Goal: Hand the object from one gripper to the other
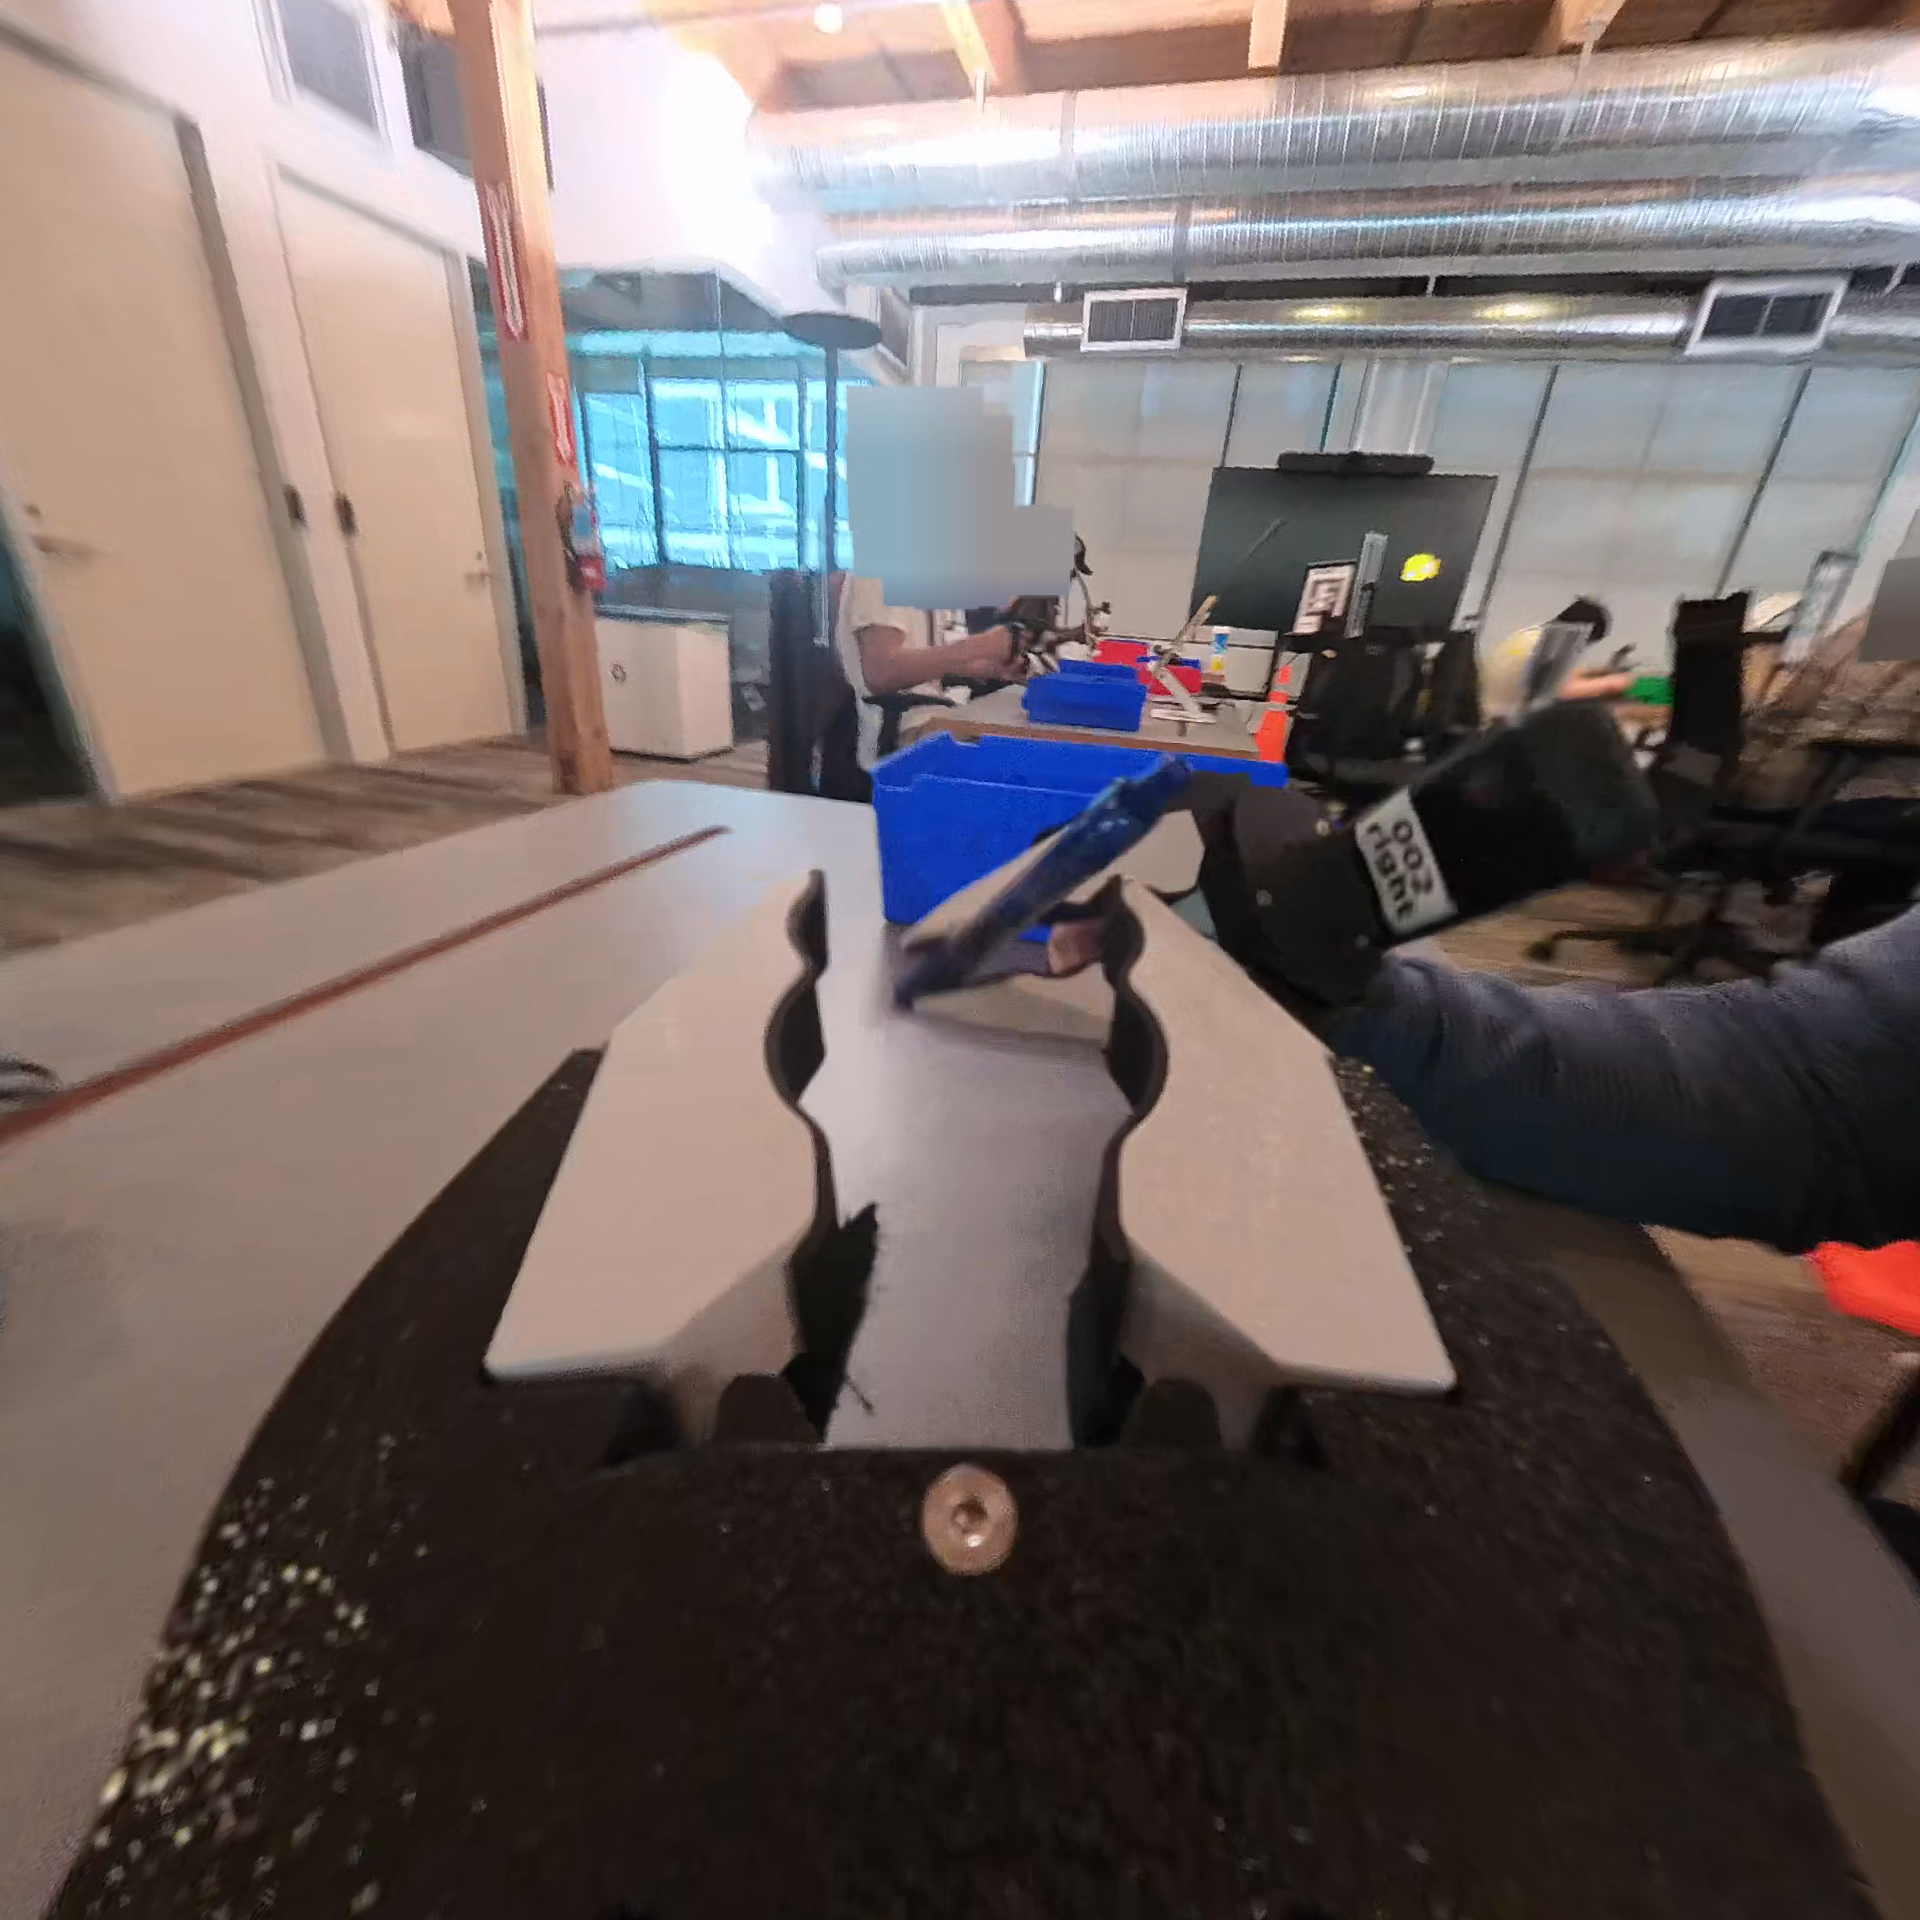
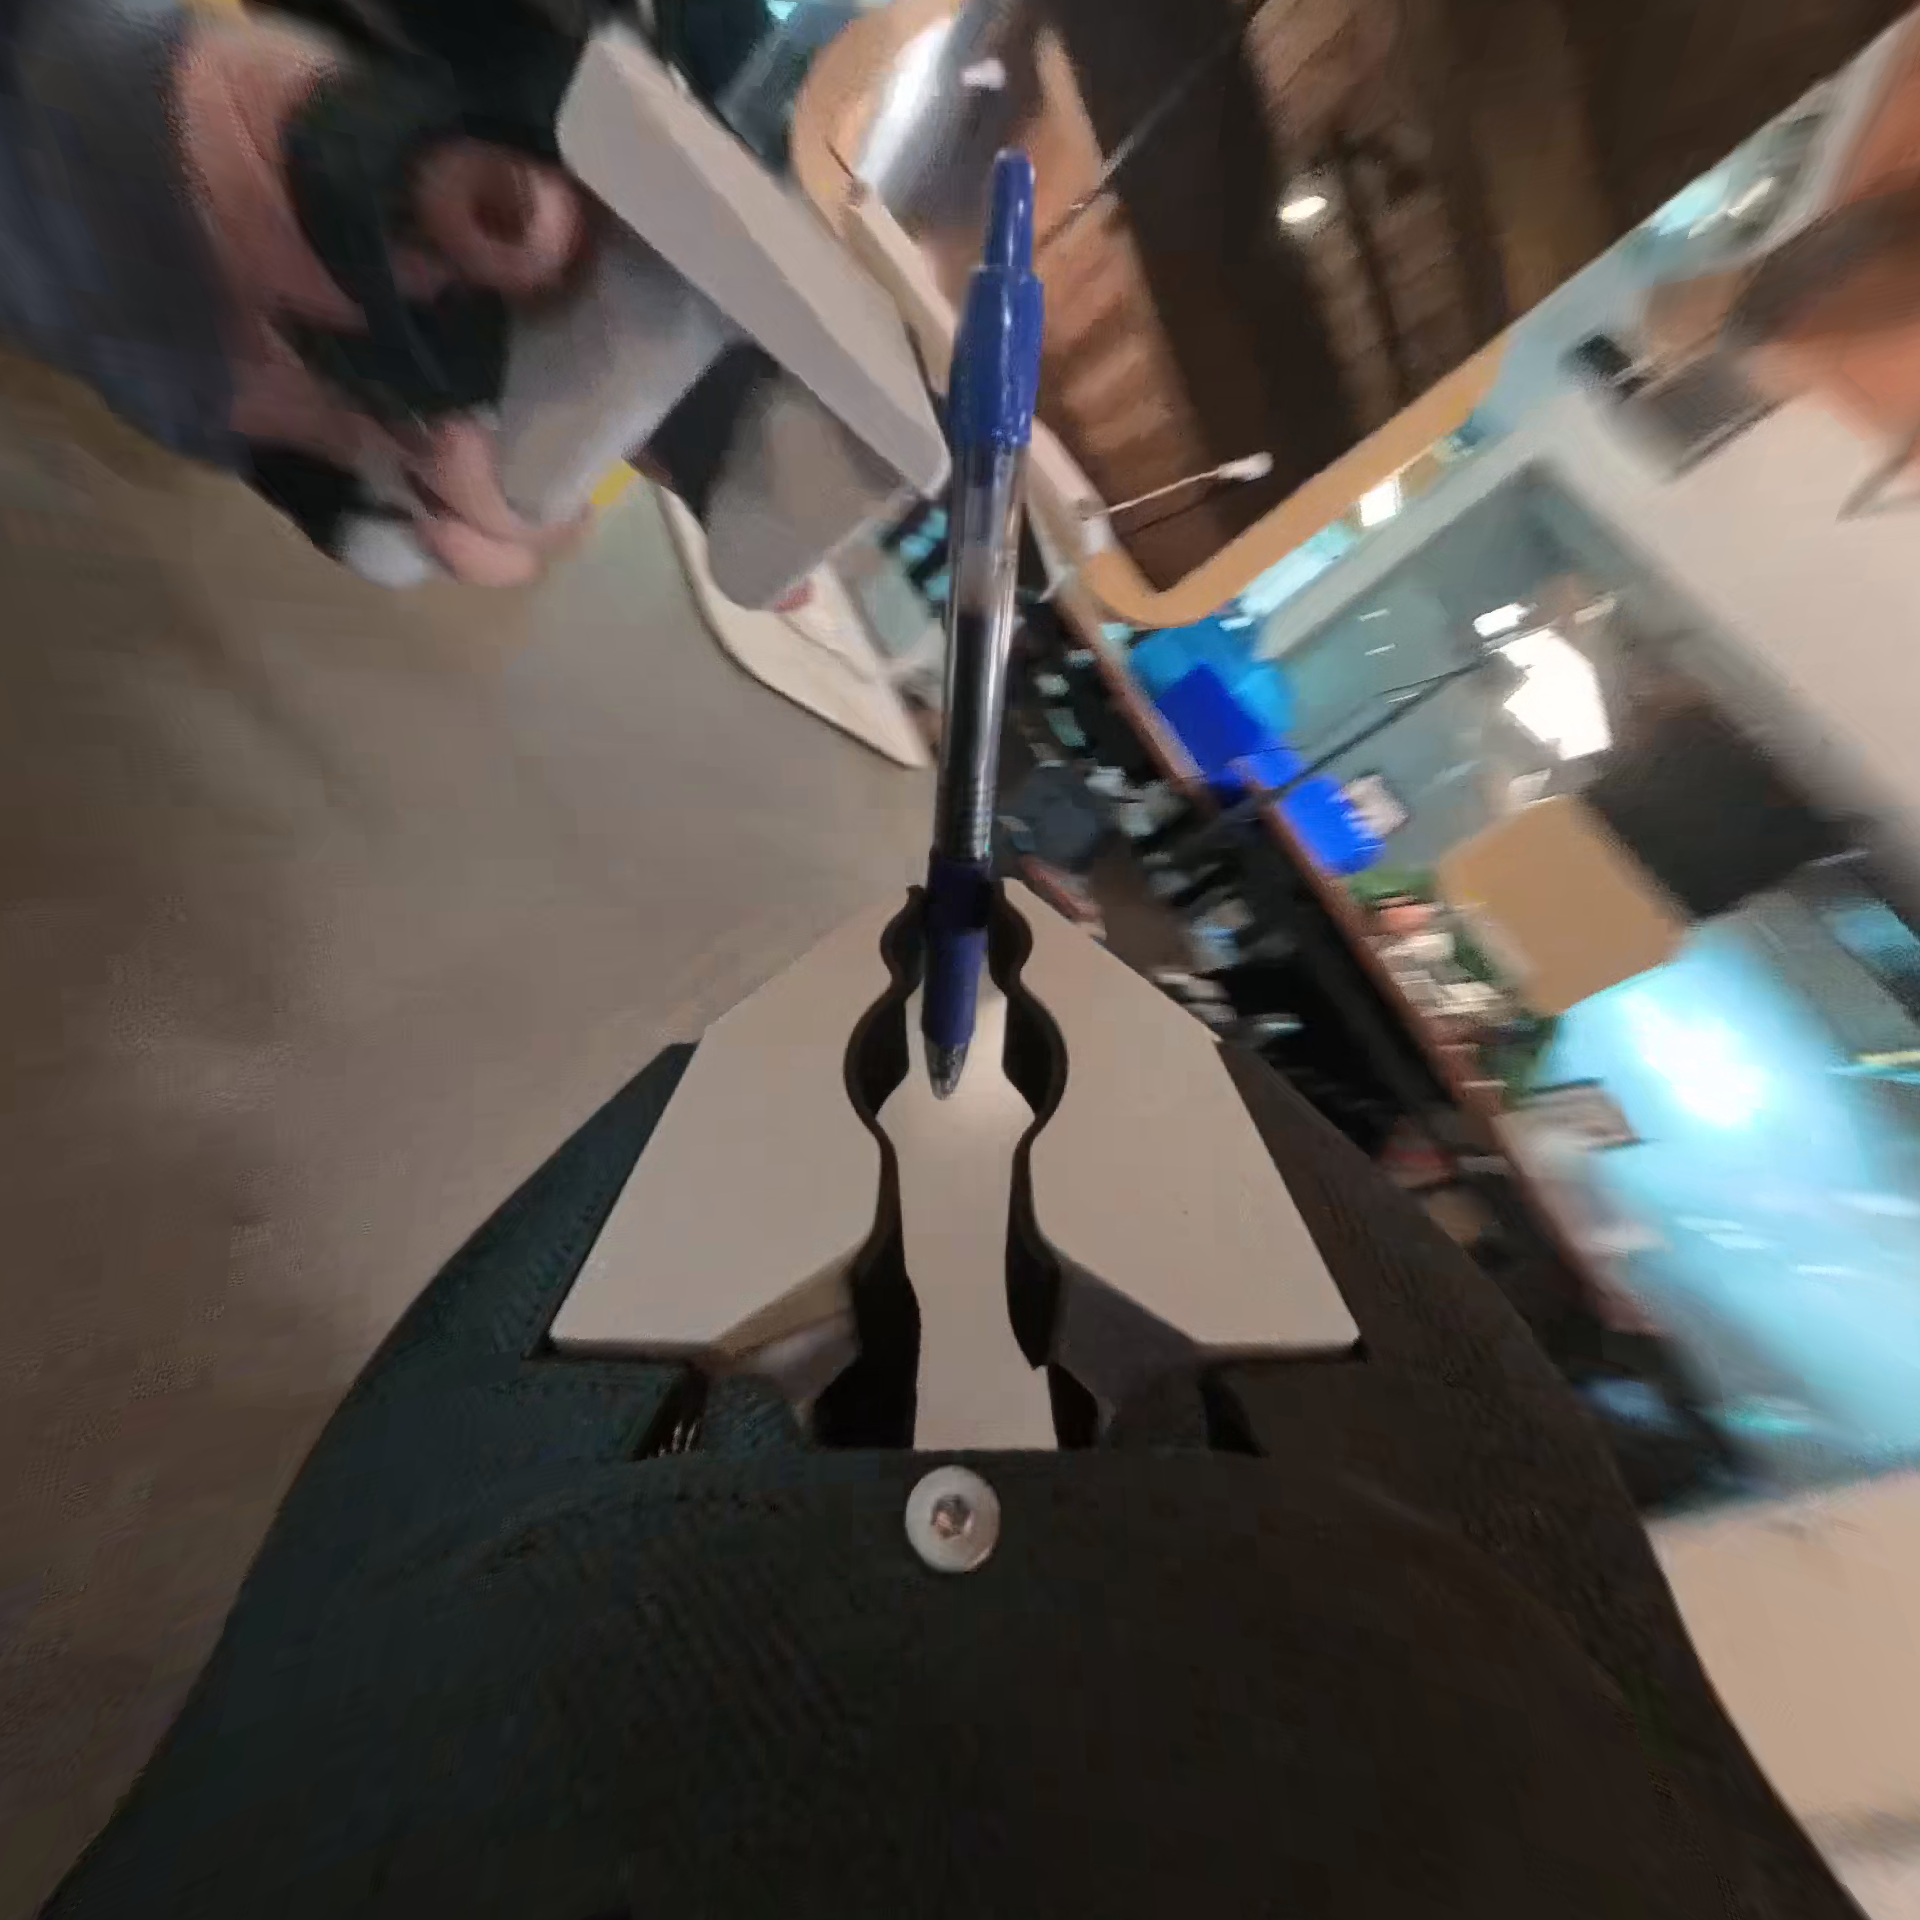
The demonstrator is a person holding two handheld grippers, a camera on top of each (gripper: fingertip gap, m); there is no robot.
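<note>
A blue pen (image 2: 982, 582) with a clear barrel sticks straight out past my right gripper (image 2: 956, 925), which is shut on its blue rubber grip. My left gripper (image 1: 971, 899) is open and empty, its grey fingers (image 1: 686, 1143) spread wide above the table. In the left wrist view the right gripper (image 1: 987, 940) reaches in from the right and holds the pen (image 1: 1107, 831) tilted in the gap, close to my left gripper's right finger. In the right wrist view the left gripper (image 2: 862, 499) shows at the upper left, its fingertip just beside the pen's barrel; I cannot tell whether they touch.
A grey table (image 1: 416, 1039) lies under both grippers. A blue bin (image 1: 945, 831) stands on it just beyond the fingers. A blue sleeve (image 1: 1621, 1091) crosses the right side. Farther back a seated person works at a desk with more blue bins (image 1: 1086, 701), and office chairs (image 1: 1371, 696).
</note>
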